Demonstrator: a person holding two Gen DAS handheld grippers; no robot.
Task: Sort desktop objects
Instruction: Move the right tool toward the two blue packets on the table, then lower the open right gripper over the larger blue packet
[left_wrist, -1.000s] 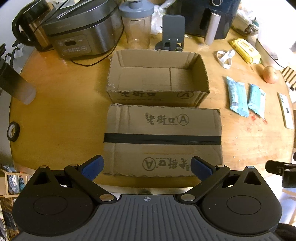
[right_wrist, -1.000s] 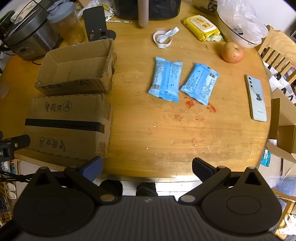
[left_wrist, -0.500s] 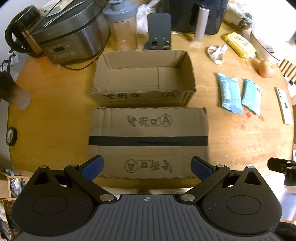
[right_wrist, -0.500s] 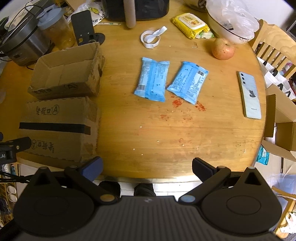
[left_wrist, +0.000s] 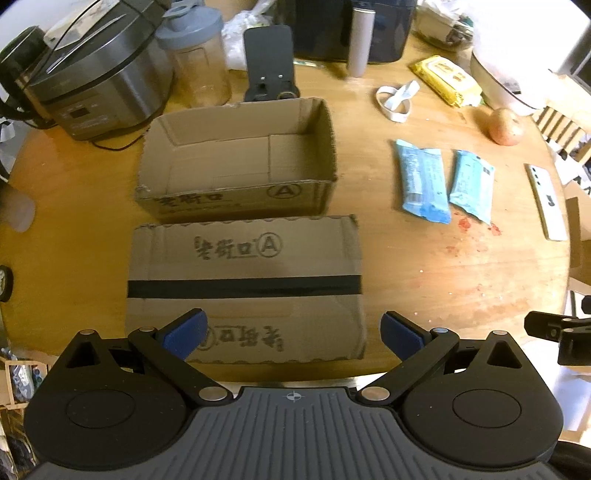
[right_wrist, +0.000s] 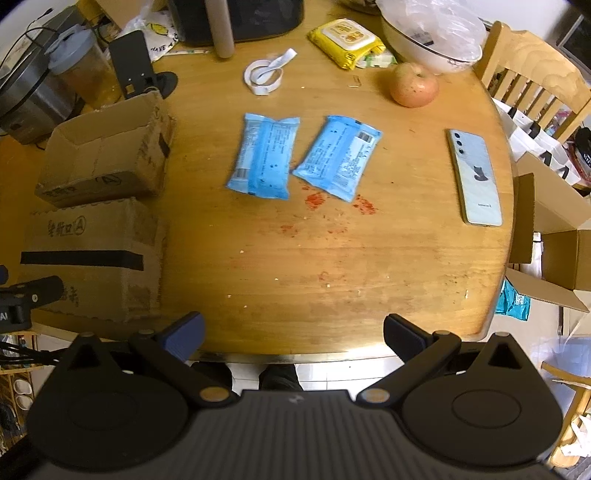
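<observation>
Both claws are drifting in over the near edge of the tabletop (right_wrist: 280, 280), so everything is sitting lower and larger in view than a second ago. On the left, the left claw (left_wrist: 293, 332) is hanging spread and empty over the taped box (left_wrist: 243, 273), with the open box (left_wrist: 236, 192) just behind. On the right, the right claw (right_wrist: 293, 332) is hovering spread and empty, well short of the two blue packets (right_wrist: 264, 160) (right_wrist: 338, 160), so sorting is probably only beginning.
</observation>
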